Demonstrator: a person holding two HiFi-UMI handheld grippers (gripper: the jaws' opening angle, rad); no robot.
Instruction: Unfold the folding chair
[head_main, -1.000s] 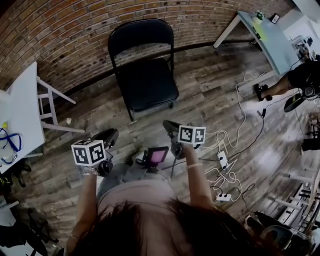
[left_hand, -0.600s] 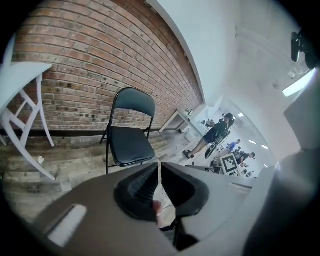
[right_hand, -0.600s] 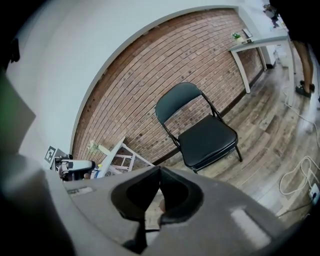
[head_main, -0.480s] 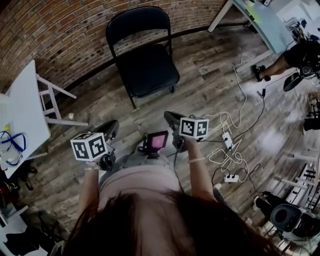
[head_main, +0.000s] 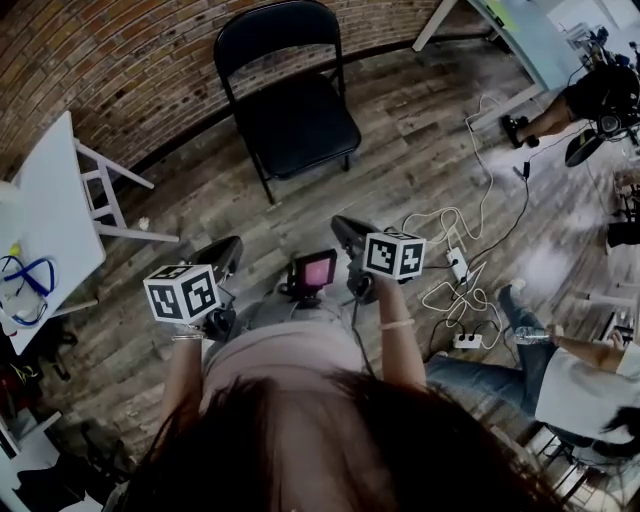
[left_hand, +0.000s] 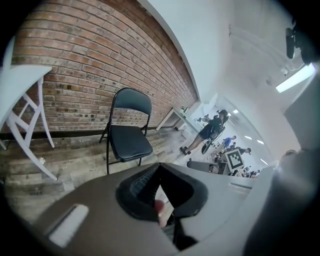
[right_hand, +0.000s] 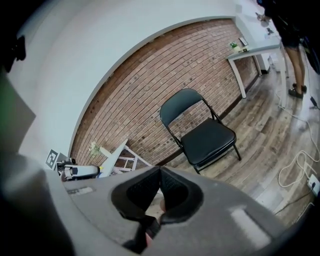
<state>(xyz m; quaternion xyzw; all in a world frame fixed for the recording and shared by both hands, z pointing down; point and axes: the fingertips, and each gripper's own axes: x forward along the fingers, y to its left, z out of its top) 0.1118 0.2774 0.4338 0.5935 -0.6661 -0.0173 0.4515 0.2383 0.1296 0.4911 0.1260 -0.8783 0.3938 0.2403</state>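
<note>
Person standing on a plank floor (head_main: 420, 150), seen from above, holding a two-jaw gripper in each hand at waist height; a brick wall (head_main: 110, 70) curves across the top. At far left, a white table (head_main: 50, 190) with a blue cord (head_main: 25, 285) lying on it; next, the left gripper (head_main: 224, 252), tilted down toward the floor, its jaws pressed together with nothing between them; between the two grippers, a small lit screen (head_main: 314, 272) at the person's front. Above centre, the folding chair (head_main: 300, 120), black, standing upright on its legs in front of the wall, seat down and level, backrest toward the bricks; it is well apart from both grippers and neither touches it. Right of the screen, the right gripper (head_main: 347, 232), jaws likewise closed on nothing; further right, white cables (head_main: 455, 235) looped on the floor, and a second person (head_main: 575, 365) low at the edge. Judging from how the chair stands, the unfolding looks finished and this is the task's close; the next move probably calls for nothing more than keeping clear of the chair, or, if the seat proves not fully down, walking up to it and pressing on the seat's front edge.
</note>
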